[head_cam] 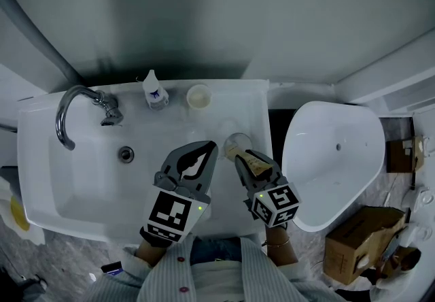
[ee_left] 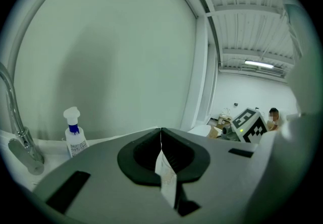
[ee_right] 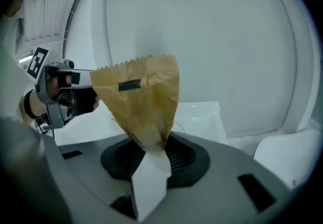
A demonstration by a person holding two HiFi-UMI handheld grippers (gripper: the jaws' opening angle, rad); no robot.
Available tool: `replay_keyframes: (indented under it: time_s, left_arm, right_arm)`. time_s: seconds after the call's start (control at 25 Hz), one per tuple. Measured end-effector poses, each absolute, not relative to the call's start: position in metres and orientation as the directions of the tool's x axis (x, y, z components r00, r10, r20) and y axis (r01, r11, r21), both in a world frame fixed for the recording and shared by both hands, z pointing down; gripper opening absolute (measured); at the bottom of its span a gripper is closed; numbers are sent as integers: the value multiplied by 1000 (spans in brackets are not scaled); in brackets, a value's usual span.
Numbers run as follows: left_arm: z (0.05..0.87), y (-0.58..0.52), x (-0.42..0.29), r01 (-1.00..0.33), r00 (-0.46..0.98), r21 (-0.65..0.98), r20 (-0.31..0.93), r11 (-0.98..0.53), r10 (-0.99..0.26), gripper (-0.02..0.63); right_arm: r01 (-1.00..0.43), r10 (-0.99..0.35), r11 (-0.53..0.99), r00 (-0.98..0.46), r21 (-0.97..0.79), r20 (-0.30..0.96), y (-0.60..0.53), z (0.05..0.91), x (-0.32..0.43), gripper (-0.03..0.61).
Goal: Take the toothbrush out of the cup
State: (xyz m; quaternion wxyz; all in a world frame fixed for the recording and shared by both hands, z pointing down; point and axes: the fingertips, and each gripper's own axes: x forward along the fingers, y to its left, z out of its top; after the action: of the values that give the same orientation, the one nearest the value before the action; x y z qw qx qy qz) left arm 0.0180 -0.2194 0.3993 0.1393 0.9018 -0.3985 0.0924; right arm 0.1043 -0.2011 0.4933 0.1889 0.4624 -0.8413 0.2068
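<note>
right gripper (ee_right: 155,143): clamped on the brown paper toothbrush packet (ee_right: 139,94)
packet: far end in the clear cup (head_cam: 238,142), long axis slanting back to the right gripper
left gripper (ee_left: 160,134): closed, empty, alongside

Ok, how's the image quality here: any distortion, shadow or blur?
Head view: dim, a broad shadow on the wall above the sink. Left gripper view: fisheye bends the wall, corners black. Right gripper view: same fisheye, brown packet slightly soft.

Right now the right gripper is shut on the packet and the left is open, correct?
No. The left gripper is shut, empty, as the left gripper view shows. The right gripper is shut on the packet.
</note>
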Motion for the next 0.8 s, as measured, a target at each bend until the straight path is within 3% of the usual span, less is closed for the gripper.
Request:
replay_keyframes:
  time_s: [0.28,0.8]
  left_arm:
    - [396,-219,13,-755,654,172,270,-633,-707,18]
    - [381,-209,16,-772,633,147,249,-618,-733,18]
  right_arm:
    - [-867,-708,481,-470,-127,527,-206,495,105,57]
    - [-870,-732,479,-468,-115,495,-211,476,109,38]
